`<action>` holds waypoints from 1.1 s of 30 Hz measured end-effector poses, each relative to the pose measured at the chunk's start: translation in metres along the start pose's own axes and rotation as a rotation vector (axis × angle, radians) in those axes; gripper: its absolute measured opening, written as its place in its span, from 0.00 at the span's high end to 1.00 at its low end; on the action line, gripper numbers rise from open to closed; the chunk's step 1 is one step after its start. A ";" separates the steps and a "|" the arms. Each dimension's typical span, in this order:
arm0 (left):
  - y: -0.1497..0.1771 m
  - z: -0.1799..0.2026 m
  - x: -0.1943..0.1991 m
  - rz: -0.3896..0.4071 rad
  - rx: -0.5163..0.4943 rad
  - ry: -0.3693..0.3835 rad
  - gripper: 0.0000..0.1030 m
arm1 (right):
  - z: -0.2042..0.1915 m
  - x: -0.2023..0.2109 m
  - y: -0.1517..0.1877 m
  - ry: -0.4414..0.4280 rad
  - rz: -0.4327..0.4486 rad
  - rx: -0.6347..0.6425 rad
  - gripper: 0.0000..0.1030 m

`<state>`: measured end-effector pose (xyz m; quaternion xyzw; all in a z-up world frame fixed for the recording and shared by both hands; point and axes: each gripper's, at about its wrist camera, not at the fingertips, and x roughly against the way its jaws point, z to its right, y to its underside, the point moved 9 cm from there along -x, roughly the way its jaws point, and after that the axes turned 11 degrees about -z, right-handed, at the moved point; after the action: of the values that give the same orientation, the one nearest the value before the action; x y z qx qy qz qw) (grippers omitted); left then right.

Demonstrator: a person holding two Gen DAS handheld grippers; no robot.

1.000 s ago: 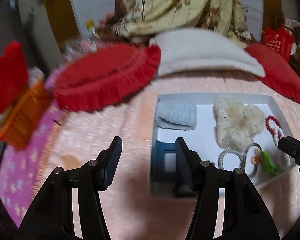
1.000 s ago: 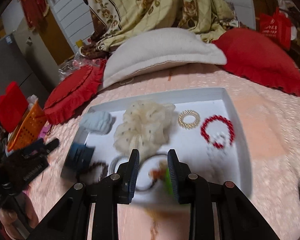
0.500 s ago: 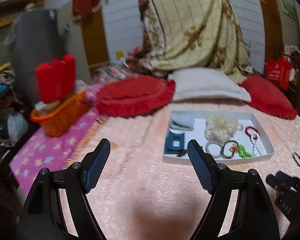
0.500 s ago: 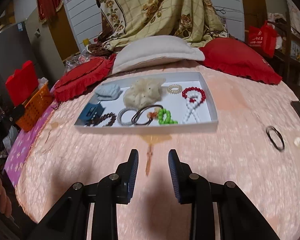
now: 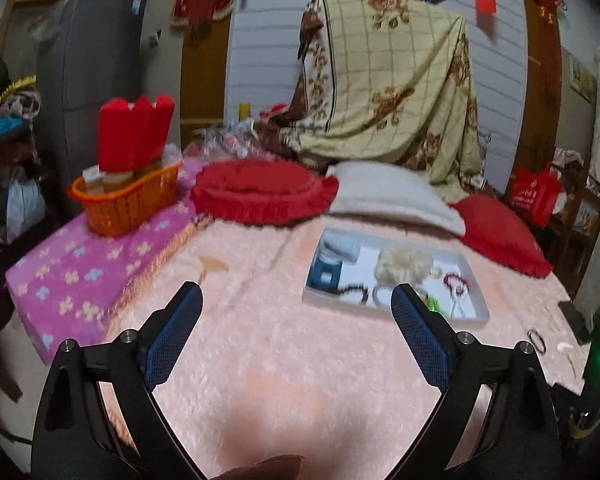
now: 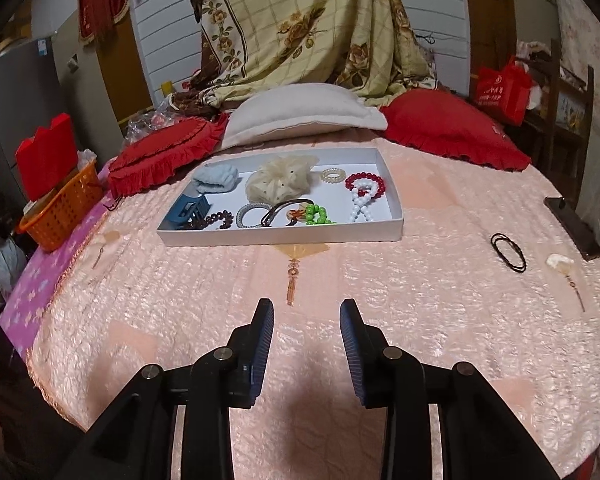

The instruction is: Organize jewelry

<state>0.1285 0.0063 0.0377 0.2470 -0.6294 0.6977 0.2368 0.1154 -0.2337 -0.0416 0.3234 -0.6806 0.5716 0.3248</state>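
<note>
A white tray (image 6: 284, 235) lies on the pink bedspread and holds a cream scrunchie (image 6: 278, 180), a pale blue scrunchie (image 6: 214, 181), a blue hair claw (image 6: 188, 210), a red bead bracelet (image 6: 366, 179), white beads (image 6: 362, 200), green beads (image 6: 318, 214) and hair ties. A black hair tie (image 6: 508, 251) and a small white piece (image 6: 558, 262) lie on the bedspread right of the tray. My right gripper (image 6: 306, 312) is open and empty, well short of the tray. My left gripper (image 5: 296, 300) is wide open and empty, with the tray (image 5: 392, 312) beyond it.
An orange basket (image 6: 60, 212) with red boxes stands on a purple mat (image 5: 80, 268) at the left. Red cushions (image 6: 452, 132) and a white pillow (image 6: 304, 116) line the far side. A dark object (image 6: 572, 224) lies at the right edge.
Both grippers have pulled back and up from the tray, which now looks far smaller. The left jaws have opened wider. Both stay empty.
</note>
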 end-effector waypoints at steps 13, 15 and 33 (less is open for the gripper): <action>0.043 0.004 -0.010 -0.131 -0.066 -0.037 0.07 | -0.008 0.015 0.008 0.053 0.025 0.037 0.64; 0.047 0.007 -0.012 -0.148 -0.077 -0.035 0.07 | -0.008 0.016 0.008 0.063 0.026 0.040 0.64; 0.061 0.013 -0.018 -0.198 -0.098 -0.021 0.07 | -0.008 0.012 0.014 0.086 -0.002 0.049 0.64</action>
<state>0.1037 -0.0124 -0.0186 0.3035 -0.6377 0.6367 0.3096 0.0981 -0.2246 -0.0389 0.3069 -0.6516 0.6011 0.3463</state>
